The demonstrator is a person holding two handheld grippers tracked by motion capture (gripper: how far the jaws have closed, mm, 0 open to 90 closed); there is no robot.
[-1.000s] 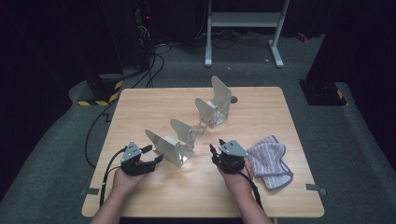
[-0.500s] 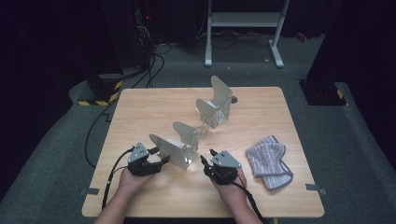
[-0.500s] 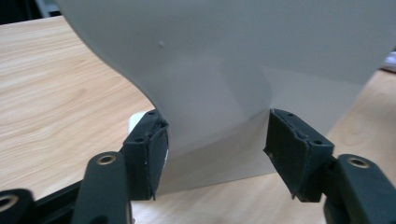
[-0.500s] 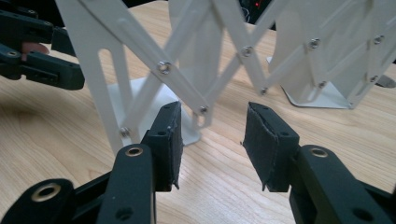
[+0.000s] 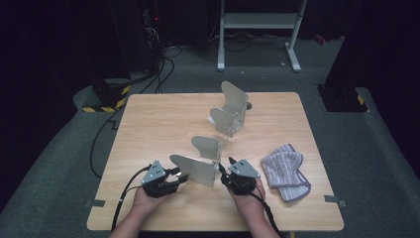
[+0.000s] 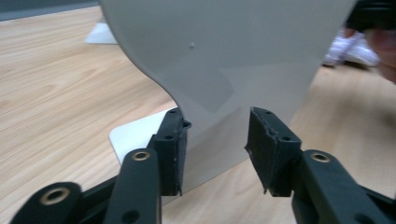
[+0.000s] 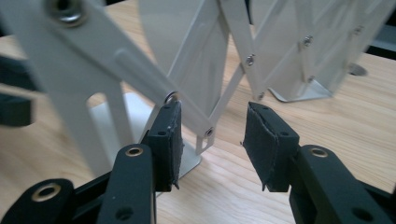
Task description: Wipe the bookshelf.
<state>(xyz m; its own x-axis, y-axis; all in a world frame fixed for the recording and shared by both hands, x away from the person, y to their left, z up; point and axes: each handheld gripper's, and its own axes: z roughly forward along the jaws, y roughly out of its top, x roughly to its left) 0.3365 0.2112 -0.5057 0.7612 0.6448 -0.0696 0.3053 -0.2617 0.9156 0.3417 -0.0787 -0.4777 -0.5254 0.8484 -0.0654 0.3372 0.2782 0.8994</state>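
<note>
A dark room is seen around a wooden table (image 5: 148, 124), where an expanding metal rack (image 5: 218, 144) stands stretched across the middle. Its nearest panel (image 6: 224, 60) is flanked by the left gripper (image 5: 179, 176), whose half-open jaws have just been closing. The right gripper (image 5: 224, 171) is held half open at the rack's lattice bars (image 7: 196, 112), gripping nothing. A striped cloth (image 5: 285, 168) lies to the right.

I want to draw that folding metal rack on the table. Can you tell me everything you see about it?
The rack looks like pale grey-white painted metal: upright plates with rounded tops, joined by thin crossing bars with small screws, like scissors. It stands stretched out slantwise across the wooden table. The nearest plate sits between the left gripper, whose jaws have just been closing around its edge. The right gripper is at its crossing bars.
</note>
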